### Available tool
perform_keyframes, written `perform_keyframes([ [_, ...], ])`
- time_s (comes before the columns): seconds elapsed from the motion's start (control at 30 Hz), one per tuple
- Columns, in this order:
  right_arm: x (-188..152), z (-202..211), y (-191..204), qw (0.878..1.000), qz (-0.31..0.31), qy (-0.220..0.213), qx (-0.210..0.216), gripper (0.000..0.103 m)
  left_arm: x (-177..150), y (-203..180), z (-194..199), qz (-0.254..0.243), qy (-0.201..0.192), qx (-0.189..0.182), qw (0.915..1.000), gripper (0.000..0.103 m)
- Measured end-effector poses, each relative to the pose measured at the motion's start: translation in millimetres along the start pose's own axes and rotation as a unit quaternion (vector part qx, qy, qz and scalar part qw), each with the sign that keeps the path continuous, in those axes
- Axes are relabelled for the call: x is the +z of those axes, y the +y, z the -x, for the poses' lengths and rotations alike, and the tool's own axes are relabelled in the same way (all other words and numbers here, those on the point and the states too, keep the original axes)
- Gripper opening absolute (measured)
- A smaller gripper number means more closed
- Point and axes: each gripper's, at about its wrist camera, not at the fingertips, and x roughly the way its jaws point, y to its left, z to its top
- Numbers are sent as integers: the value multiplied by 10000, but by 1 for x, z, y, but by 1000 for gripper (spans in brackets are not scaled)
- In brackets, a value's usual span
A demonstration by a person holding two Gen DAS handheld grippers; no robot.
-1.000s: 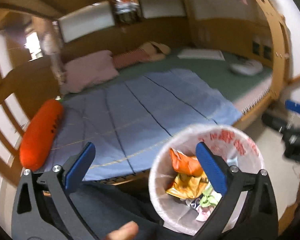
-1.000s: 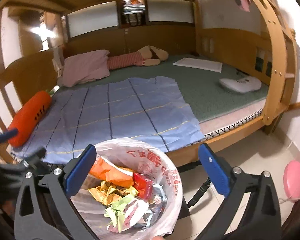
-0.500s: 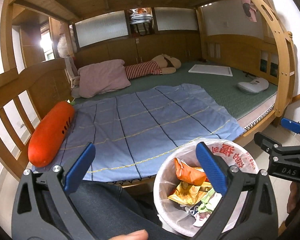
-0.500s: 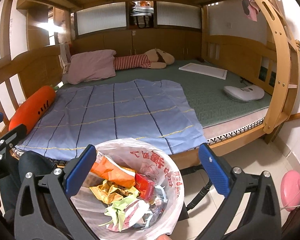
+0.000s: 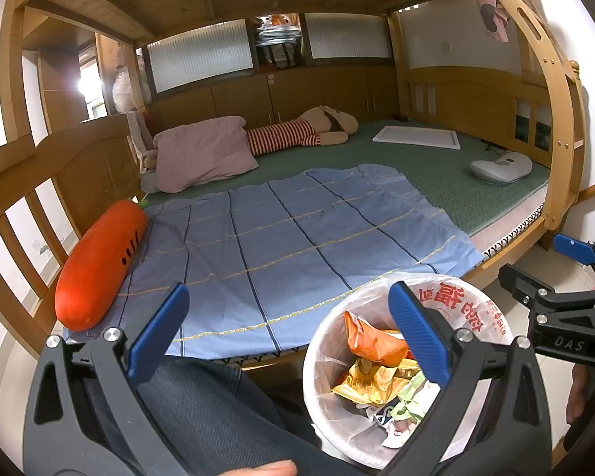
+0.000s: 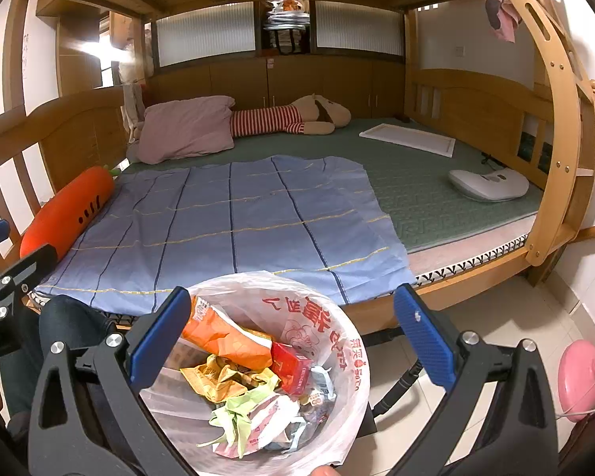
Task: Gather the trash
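Trash bin (image 6: 258, 377) sits full on the floor by the bed's (image 6: 456, 273) near edge.

We hold both left gripper (image 5: 287, 335) and right gripper (image 6: 285, 337) wide open, empty; a careless swing could tip wrappers (image 6: 234, 380) out.

both wrist cameras look forward from beside the bunk bed (image 5: 416, 166), low and close over the lined trash bin (image 5: 325, 357), facing the cabinets. the left view stands further left; the right shows more floor. both share the blue sheet (image 6: 226, 222), carrot pillow (image 6: 65, 208) and bin (image 6: 353, 361).
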Motion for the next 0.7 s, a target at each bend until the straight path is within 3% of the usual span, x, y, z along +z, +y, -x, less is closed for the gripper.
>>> perform_keyframes([
  [0.7,-3,-3,4,10000,18,18,17,100,1,-1,0,2,10,1,10000,100],
])
